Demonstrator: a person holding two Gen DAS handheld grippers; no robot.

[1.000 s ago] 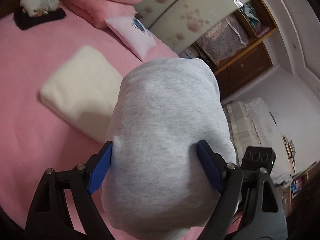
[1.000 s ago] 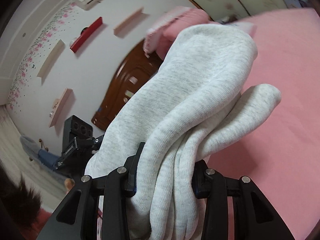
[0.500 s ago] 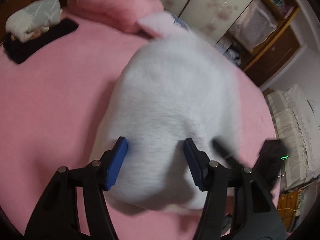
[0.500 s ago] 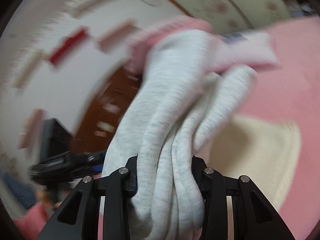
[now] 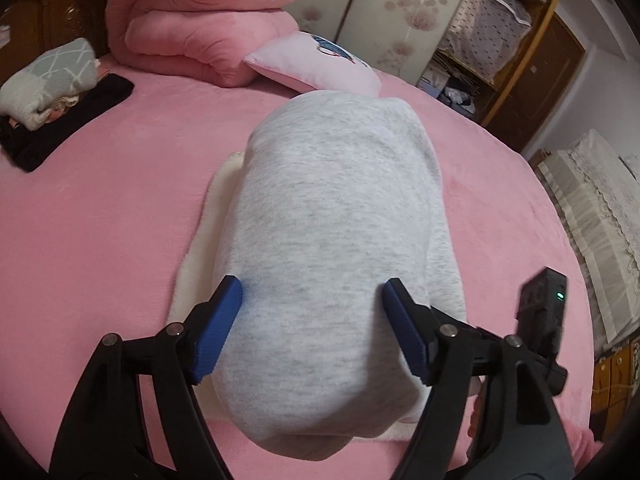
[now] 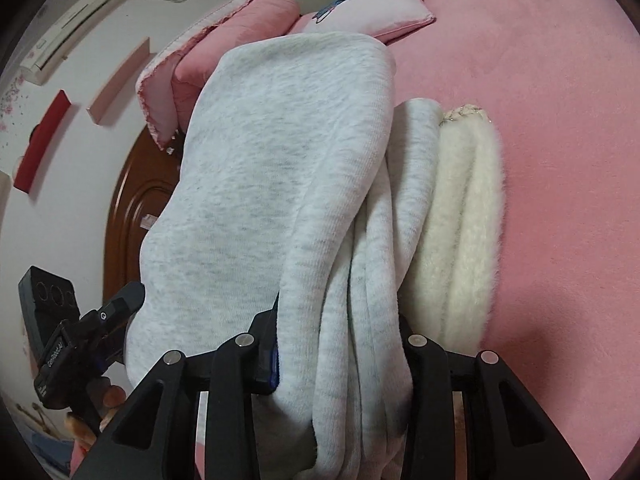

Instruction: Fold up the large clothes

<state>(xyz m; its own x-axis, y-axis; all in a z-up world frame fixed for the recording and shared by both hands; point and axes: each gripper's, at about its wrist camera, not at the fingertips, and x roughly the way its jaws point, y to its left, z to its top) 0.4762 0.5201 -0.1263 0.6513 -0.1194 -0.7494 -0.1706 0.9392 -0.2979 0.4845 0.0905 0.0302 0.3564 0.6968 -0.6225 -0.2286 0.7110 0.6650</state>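
Since a second ago I have brought the grey bundle (image 5: 332, 232) down from mid-air; it now lies on the cream garment (image 5: 200, 248) that sat alone on the pink bed (image 5: 100, 208) before.

In the left wrist view, at far left a folded patterned item (image 5: 48, 80) rests on a black cloth (image 5: 68, 120). At upper left is a rolled pink quilt (image 5: 208, 20), with a pink pillow (image 5: 312, 62) just right of it. The bundle fills the centre, with the cream garment showing along its left edge. My left gripper (image 5: 314, 332) straddles the near end of the bundle; its jaws are opening, and the blue pads (image 5: 218, 328) stand at the cloth's sides, whether touching I cannot tell. At right the other gripper's black body shows, and beyond it wooden shelves (image 5: 504, 48).

In the right wrist view, at left are wall shelves (image 6: 44, 140) and a wooden headboard (image 6: 136, 208); at lower left the left gripper's body meets the bundle's edge. The bundle (image 6: 280, 168) runs up the centre. My right gripper (image 6: 340, 364) is clamped on its stacked folds. The cream garment (image 6: 464, 240) lies just right of them, touching, then bare bed (image 6: 560, 120).
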